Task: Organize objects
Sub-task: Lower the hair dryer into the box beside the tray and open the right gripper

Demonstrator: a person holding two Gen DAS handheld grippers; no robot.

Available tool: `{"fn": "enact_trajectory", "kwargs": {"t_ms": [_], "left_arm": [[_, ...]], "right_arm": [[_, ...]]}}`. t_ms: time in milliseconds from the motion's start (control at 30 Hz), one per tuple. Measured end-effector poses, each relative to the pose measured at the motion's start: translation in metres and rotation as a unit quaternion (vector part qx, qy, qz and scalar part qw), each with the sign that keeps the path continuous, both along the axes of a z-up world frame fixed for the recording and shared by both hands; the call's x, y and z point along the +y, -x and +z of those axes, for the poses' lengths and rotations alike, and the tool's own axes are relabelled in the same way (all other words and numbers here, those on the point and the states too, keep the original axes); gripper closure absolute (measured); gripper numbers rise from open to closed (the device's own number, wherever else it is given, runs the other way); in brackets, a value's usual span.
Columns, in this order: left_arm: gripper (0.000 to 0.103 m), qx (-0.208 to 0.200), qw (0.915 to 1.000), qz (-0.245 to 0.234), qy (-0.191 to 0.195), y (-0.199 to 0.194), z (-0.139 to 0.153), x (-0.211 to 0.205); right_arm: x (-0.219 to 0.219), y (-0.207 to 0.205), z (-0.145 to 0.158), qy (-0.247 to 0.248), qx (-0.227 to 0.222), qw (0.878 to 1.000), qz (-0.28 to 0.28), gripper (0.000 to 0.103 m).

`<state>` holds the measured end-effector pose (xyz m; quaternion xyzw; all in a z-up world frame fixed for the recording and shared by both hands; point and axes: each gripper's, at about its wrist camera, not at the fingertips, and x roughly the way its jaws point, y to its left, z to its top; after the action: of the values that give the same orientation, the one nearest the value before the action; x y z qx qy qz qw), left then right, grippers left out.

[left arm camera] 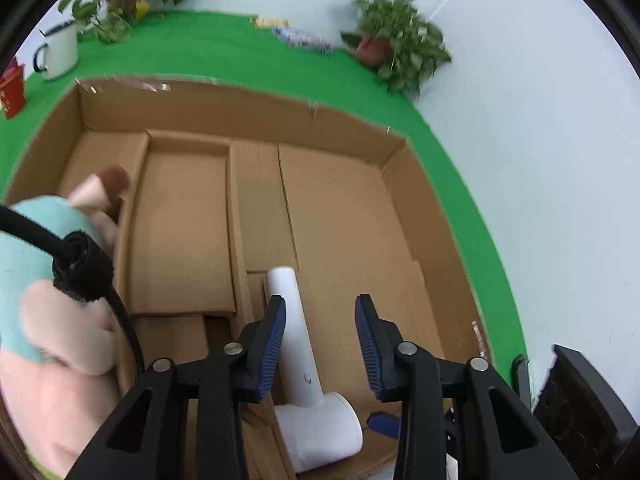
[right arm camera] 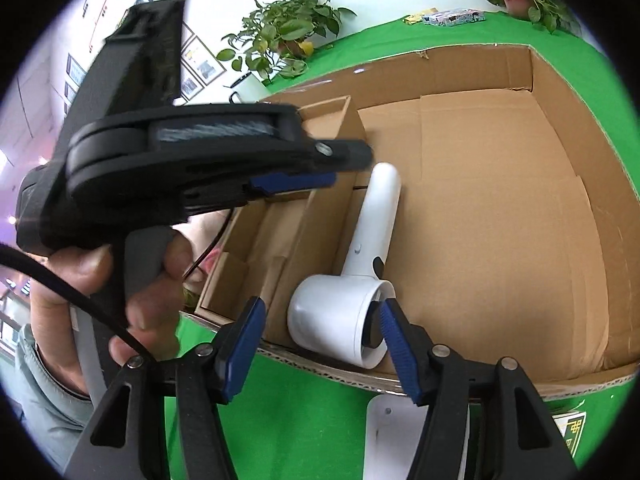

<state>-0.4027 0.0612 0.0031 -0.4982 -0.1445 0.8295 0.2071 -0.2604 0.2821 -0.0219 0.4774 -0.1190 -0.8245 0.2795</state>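
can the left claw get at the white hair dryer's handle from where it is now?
Probably yes. The left claw hangs open just over the white plastic hair dryer lying in the brown cardboard box, and nothing lies between its pads and the handle.

White hair dryer [left arm camera: 316, 392] with a dark opening at the barrel mouth. Plain tan cardboard box [left arm camera: 360, 128], inner dividers the same tan, edges showing corrugated stripes. Bright green cloth [left arm camera: 240, 52] under it. Black gripper arms, ribbed blue pads [left arm camera: 370, 340]. Second gripper [right arm camera: 296, 180] black with a blue pad. White mug [left arm camera: 60, 52] with a dark rim and handle. Red packet [left arm camera: 12, 88] with gold print. Green-leaved plants [left arm camera: 396, 40] in reddish pots. Pale white walls. Pale teal sleeve [left arm camera: 36, 240], black cable [left arm camera: 124, 320]. Grey trigger handle [right arm camera: 142, 264].
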Motion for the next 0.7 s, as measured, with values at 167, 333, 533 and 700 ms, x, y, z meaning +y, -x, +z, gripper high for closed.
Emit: {"fn": "enact_trajectory", "kwargs": {"t_ms": [167, 333, 533, 700], "left_arm": [[0.067, 0.046, 0.9986, 0.013, 0.025, -0.034, 0.023, -0.018], [0.067, 0.05, 0.9967, 0.029, 0.056, -0.07, 0.022, -0.034], [0.067, 0.035, 0.9954, 0.024, 0.086, -0.111, -0.001, -0.047], [0.067, 0.028, 0.9959, 0.029, 0.081, -0.117, -0.018, -0.043]], "right_arm": [[0.004, 0.003, 0.001, -0.007, -0.005, 1.0, -0.023, 0.044], [0.003, 0.024, -0.01, -0.031, -0.018, 0.999, -0.039, 0.047], [-0.003, 0.041, -0.023, -0.037, -0.034, 0.998, -0.036, 0.057], [-0.009, 0.036, -0.018, -0.051, -0.021, 0.998, -0.032, 0.061]]}}
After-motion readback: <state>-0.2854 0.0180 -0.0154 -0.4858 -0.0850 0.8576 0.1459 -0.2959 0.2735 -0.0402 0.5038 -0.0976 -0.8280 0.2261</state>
